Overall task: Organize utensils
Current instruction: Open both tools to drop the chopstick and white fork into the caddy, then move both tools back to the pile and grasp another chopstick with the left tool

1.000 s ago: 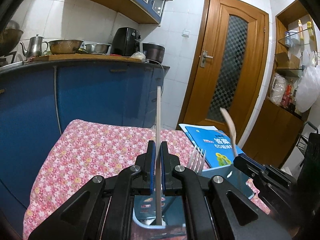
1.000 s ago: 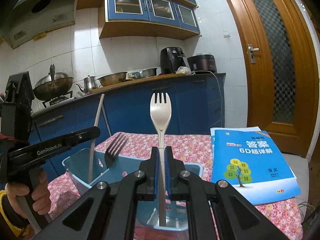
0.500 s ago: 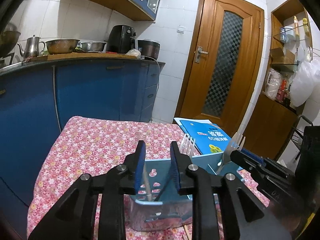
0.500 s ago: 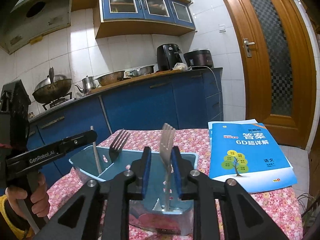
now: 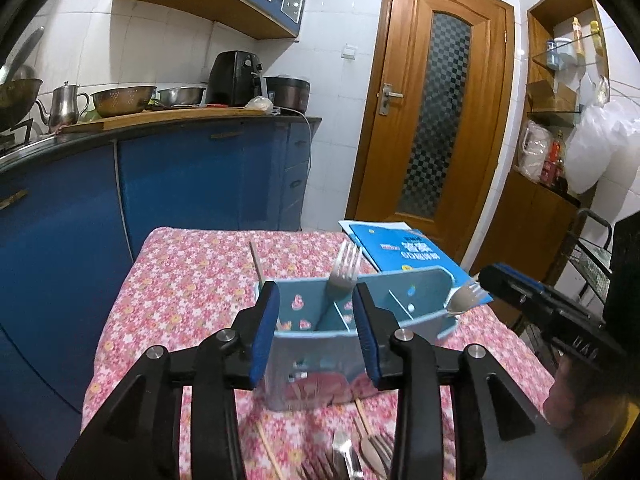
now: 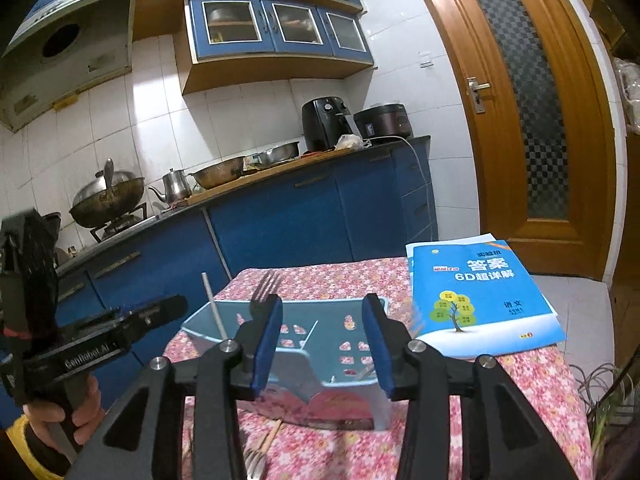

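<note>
A blue caddy (image 5: pixel 320 344) is being kept upright on the floral bench (image 5: pixel 188 280), near its middle. A chopstick (image 5: pixel 256 266) is being held in its left compartment, a metal fork (image 5: pixel 342 270) in the middle one, and a pale fork (image 5: pixel 464 300) is being leaned at its right end. More utensils (image 5: pixel 360 456) are being left loose on the cloth in front, and a booklet (image 6: pixel 480 296) is being overhung at the far right bench edge. Open cloth is being left to the left of the caddy. The left claw (image 5: pixel 316 336) and right claw (image 6: pixel 324 344) have just been opened; the chopstick and pale fork gripped a second ago are being held no longer, and nothing is being pressed by the pads.
</note>
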`<state>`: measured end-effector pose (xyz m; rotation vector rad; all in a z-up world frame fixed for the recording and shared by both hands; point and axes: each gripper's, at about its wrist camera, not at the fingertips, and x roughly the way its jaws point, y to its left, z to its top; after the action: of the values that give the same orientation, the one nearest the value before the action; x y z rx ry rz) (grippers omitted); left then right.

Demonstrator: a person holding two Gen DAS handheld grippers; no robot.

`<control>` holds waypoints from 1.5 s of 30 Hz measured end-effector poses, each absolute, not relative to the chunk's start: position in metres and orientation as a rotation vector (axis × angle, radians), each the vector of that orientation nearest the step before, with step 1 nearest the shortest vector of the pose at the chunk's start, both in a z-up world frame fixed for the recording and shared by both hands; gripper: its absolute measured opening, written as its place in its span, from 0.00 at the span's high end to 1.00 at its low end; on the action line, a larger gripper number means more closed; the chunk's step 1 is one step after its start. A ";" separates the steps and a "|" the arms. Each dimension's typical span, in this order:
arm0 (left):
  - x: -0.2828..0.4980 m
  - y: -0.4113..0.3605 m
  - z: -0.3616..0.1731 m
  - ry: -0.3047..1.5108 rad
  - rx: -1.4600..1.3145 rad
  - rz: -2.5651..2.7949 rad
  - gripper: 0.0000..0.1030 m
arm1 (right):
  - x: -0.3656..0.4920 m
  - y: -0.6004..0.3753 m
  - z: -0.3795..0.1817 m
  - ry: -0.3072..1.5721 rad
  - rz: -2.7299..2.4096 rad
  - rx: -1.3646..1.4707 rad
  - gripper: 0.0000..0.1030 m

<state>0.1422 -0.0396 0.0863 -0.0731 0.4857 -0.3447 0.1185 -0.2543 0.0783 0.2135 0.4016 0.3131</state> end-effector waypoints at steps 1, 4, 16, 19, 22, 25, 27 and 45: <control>0.139 -0.039 0.087 0.491 -0.073 -0.345 0.63 | 0.117 -0.254 0.079 0.408 0.319 0.222 0.55; 0.126 -0.036 0.088 0.505 -0.070 -0.341 0.63 | 0.106 -0.253 0.080 0.434 0.331 0.238 0.54; 0.087 -0.025 0.074 0.584 -0.050 -0.334 0.61 | 0.063 -0.243 0.062 0.532 0.330 0.231 0.51; 0.082 -0.022 0.066 0.622 -0.064 -0.337 0.61 | 0.056 -0.241 0.053 0.559 0.313 0.218 0.51; 0.079 -0.018 0.057 0.659 -0.074 -0.331 0.61 | 0.051 -0.243 0.044 0.591 0.302 0.225 0.51; 0.078 -0.015 0.047 0.682 -0.076 -0.317 0.61 | 0.048 -0.245 0.034 0.620 0.293 0.237 0.51; 0.077 -0.014 0.039 0.709 -0.077 -0.309 0.61 | 0.047 -0.247 0.028 0.635 0.284 0.239 0.51; 0.098 -0.016 -0.015 0.941 -0.055 -0.238 0.61 | 0.042 -0.261 -0.006 0.734 0.266 0.307 0.50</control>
<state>0.0978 -0.0156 -0.0152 -0.0546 0.9409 -0.2381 0.0420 -0.2607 -0.0059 0.3072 0.7344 0.2662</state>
